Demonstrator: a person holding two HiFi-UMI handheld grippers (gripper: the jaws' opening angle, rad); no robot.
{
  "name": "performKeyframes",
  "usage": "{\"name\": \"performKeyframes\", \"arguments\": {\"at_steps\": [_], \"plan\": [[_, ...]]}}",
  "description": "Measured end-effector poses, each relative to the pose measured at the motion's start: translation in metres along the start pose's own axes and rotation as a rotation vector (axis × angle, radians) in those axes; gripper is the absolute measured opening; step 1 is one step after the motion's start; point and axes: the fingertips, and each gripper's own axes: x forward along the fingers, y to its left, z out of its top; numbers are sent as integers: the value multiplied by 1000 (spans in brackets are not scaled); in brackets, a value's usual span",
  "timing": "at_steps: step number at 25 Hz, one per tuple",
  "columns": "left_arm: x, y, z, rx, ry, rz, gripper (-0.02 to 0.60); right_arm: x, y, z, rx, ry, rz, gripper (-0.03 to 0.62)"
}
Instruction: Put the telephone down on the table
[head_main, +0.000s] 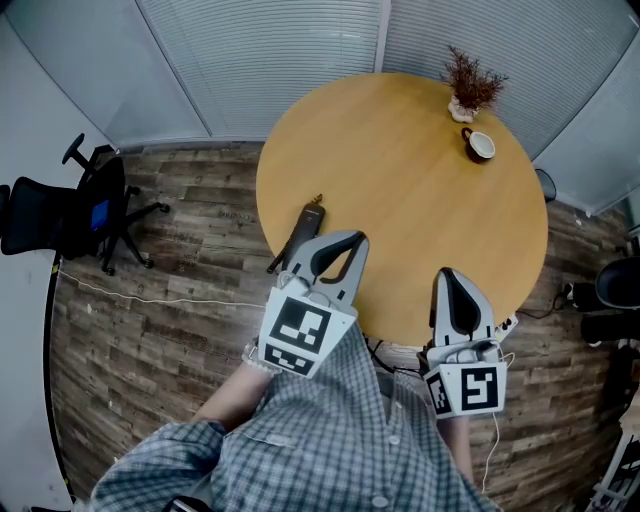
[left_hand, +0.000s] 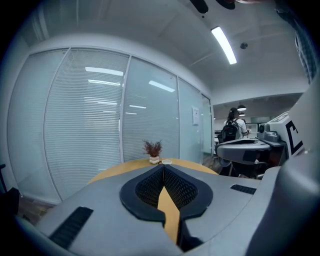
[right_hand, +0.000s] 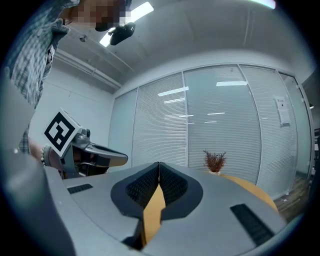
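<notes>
- Telephone (head_main: 300, 232): black and thin. It lies flat on the round wooden table (head_main: 400, 190), close to the rim at 9 o'clock. Its little aerial points toward 1 o'clock.
- Left gripper (head_main: 345, 245): it hangs over the table rim at about 8 o'clock, just beside the telephone. Its two jaws are pressed together. Nothing is between them, only the bare table shows past the pads.
- Right gripper (head_main: 452, 278): it is over the table rim at about 5 o'clock, well apart from the telephone. Its jaws are together too, with nothing in them.
- Cup (head_main: 479, 145): dark outside, white inside. It stands on the table at 2 o'clock.
- Small dried plant (head_main: 470, 88): it stands at 1 o'clock, right by the cup.
- Black office chair (head_main: 70, 210): it is on the wood floor (head_main: 170, 330), far off at 9 o'clock from the table.
</notes>
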Motion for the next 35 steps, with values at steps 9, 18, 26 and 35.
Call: {"name": "performKeyframes", "arguments": {"at_steps": [9,18,26,35], "plan": [[2,-8,-1,5,0,-28,11,-3,-1,-2,1,7,-6,10],[0,-12,-4,11,6,-62,9,-2,1,-4,-8,12,-15,9],[4,-18,-7,29,18,-85,9,-1,1,-7,-13,21,-17,9],[5,-23,-10,28,33,-101,9,-2,2,-9,-25,35,-12,9]]}}
